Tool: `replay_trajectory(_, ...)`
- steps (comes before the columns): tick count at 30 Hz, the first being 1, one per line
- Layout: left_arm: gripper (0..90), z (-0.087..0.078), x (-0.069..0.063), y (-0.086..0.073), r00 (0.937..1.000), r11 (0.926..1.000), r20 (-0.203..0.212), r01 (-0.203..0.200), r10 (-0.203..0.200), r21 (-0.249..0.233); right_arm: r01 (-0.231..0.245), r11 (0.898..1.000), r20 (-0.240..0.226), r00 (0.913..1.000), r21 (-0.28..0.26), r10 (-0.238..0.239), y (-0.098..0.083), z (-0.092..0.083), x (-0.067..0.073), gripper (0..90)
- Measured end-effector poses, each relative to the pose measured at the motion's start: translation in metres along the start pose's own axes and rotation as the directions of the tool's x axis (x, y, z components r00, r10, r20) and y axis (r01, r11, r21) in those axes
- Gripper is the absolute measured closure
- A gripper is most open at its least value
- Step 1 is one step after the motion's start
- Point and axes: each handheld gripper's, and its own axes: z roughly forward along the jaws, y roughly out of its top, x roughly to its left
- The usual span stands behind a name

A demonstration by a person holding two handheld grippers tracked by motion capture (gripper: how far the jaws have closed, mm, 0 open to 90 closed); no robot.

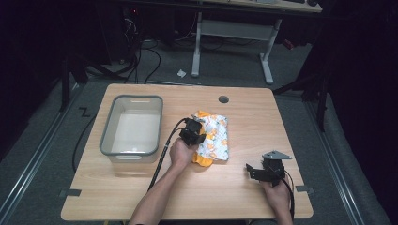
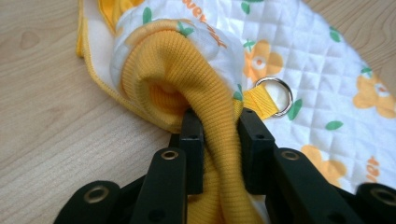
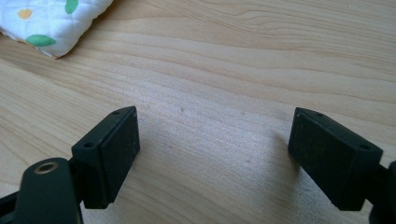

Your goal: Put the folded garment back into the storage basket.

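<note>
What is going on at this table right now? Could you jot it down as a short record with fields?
Table: light wooden top
Cloth: white quilted baby garment with orange flowers, lying mid-table
Left hand-held gripper: shut on the garment's orange ribbed cuff
Metal ring: on an orange loop beside that cuff
Right hand-held gripper: jaws wide open over bare wood, holding nothing
Bin: grey-rimmed, left of the garment, looks empty

Overhead view wide — tongs cameras close, perhaps.
</note>
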Motion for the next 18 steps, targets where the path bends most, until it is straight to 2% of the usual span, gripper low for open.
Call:
replay_trajectory(7,75.5,-0.016,-0.001,0.006,0.9996,0.9991,0.030,0.001,0.000,-0.042,0.000,1.000,0.000,1.0000,0.000,0.000,0.000,0.000,0.000,16.6)
replay_trajectory(18,75.8,-0.041,-0.004,0.011,0.9988,0.9959,0.038,-0.026,0.030,-0.087,0.001,1.000,-0.001,1.0000,0.000,-0.001,0.000,0.000,0.000,16.6)
